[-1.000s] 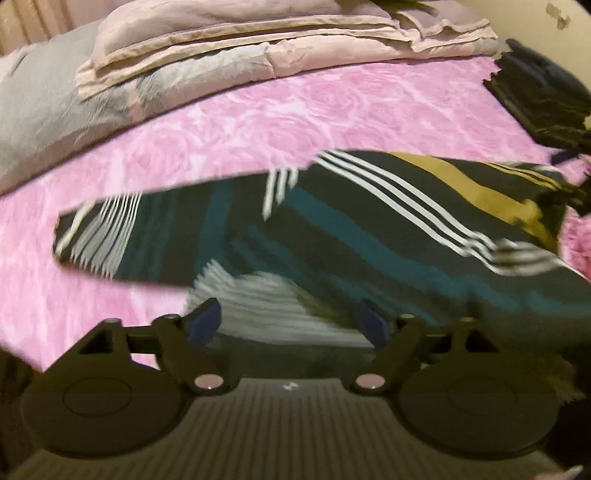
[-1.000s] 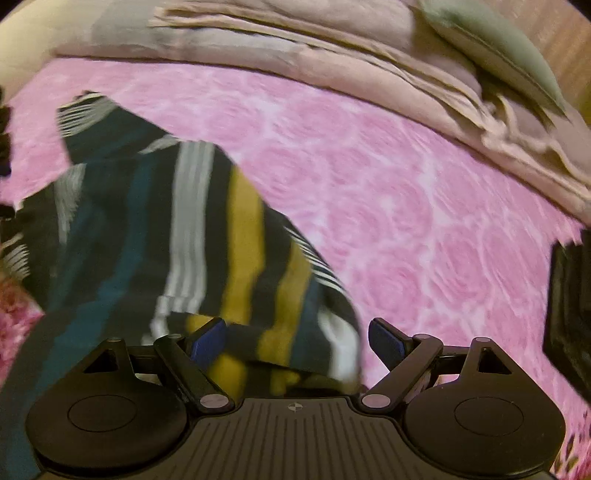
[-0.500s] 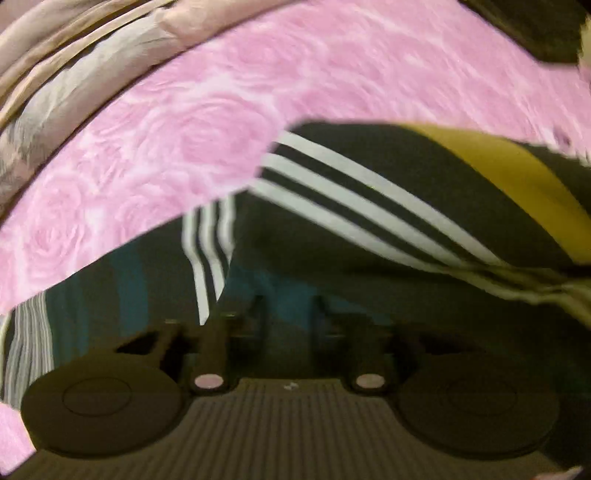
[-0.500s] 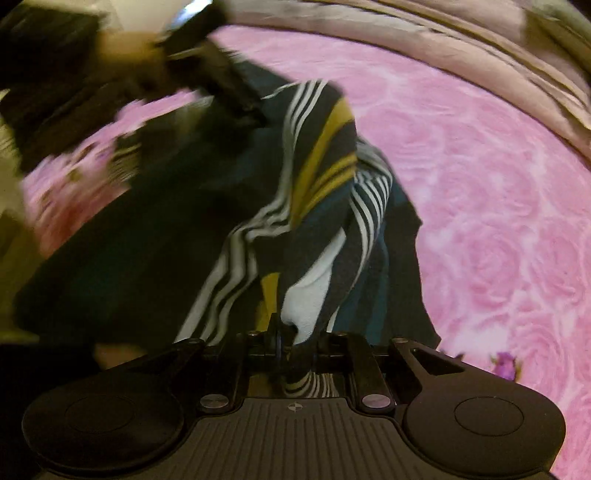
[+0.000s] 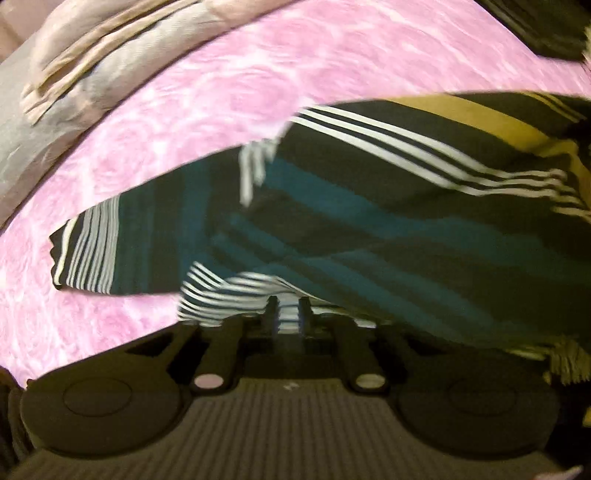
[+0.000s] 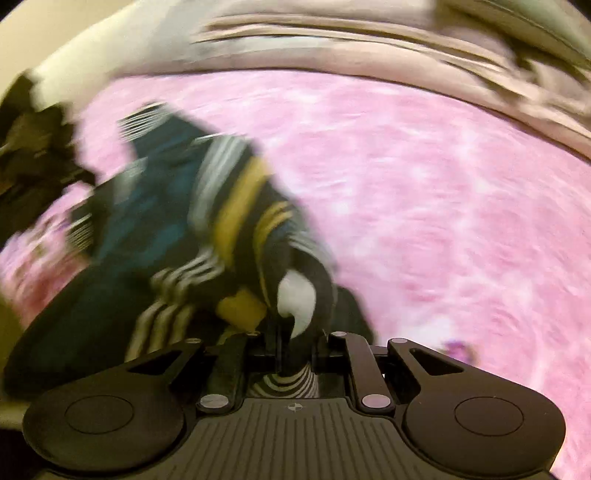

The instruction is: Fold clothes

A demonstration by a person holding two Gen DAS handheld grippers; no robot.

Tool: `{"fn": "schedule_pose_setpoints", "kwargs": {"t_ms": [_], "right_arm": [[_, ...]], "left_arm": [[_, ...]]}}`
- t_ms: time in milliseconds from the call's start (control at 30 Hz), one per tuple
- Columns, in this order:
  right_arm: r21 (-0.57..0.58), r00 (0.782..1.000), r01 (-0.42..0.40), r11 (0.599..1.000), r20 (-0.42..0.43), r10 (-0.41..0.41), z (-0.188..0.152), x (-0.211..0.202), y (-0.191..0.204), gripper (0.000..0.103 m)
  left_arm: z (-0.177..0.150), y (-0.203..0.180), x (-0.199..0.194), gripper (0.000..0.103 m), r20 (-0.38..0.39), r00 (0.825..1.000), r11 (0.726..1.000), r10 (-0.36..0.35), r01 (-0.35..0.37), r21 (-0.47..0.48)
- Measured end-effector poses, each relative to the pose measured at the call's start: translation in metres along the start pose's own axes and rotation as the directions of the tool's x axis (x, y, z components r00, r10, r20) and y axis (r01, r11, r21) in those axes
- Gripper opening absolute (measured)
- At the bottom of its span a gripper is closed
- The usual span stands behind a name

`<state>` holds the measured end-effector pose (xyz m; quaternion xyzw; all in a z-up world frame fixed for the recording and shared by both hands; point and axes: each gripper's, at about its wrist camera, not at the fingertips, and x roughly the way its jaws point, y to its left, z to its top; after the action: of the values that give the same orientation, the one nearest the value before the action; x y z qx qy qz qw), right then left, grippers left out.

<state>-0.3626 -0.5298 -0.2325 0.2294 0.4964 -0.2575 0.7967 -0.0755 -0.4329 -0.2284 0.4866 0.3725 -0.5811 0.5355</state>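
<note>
A dark striped shirt (image 5: 369,206) with teal, white and mustard bands stretches across the pink rose-patterned bedspread (image 5: 207,96). One sleeve with white stripes lies out to the left. My left gripper (image 5: 287,314) is shut on a white-striped edge of the shirt at the bottom of its view. In the right wrist view the same striped shirt (image 6: 207,221) hangs bunched and blurred, and my right gripper (image 6: 293,332) is shut on a fold with a white patch and mustard band.
Folded beige and grey bedding (image 5: 74,74) is piled along the far side of the bed, also seen as bedding (image 6: 369,40) in the right wrist view. A dark garment (image 5: 543,26) lies at the far right corner. Open bedspread (image 6: 461,206) extends to the right.
Both grippers went from open to shut on the shirt's edges. The shirt has since been lifted and drawn out wider; the right view swings and blurs.
</note>
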Motion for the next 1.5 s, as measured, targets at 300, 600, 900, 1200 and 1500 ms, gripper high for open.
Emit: {"fn": "schedule_pose_setpoints", "kwargs": {"t_ms": [300,600,900,1200,1500], "right_arm": [[0.029,0.985,0.158,0.987,0.060,-0.160,0.039,-0.004,0.003,0.073],[-0.300,0.995,-0.038,0.953,0.076,0.063,0.158,0.125,0.113,0.091],[-0.333,0.965,-0.213,0.918,-0.217,0.145,0.203,0.233,0.154,0.066],[-0.353,0.973,-0.189,0.916,0.058,0.223,0.248,0.088,0.164,0.020],[-0.448,0.717,-0.076,0.891,0.596,0.360,0.282,-0.160,0.204,0.020]], "left_arm": [[-0.023,0.063,0.053,0.065,0.027,0.997,0.979,-0.070,0.074,-0.190],[-0.071,0.051,0.063,0.003,0.138,0.983,0.970,-0.123,0.148,-0.191],[-0.146,-0.001,-0.057,0.001,0.330,0.897,0.916,-0.293,0.362,-0.172],[-0.127,0.038,-0.129,0.000,0.482,0.865,0.936,-0.139,0.274,-0.221],[-0.102,0.060,-0.208,0.000,0.615,0.787,0.958,-0.039,0.204,-0.201]]}}
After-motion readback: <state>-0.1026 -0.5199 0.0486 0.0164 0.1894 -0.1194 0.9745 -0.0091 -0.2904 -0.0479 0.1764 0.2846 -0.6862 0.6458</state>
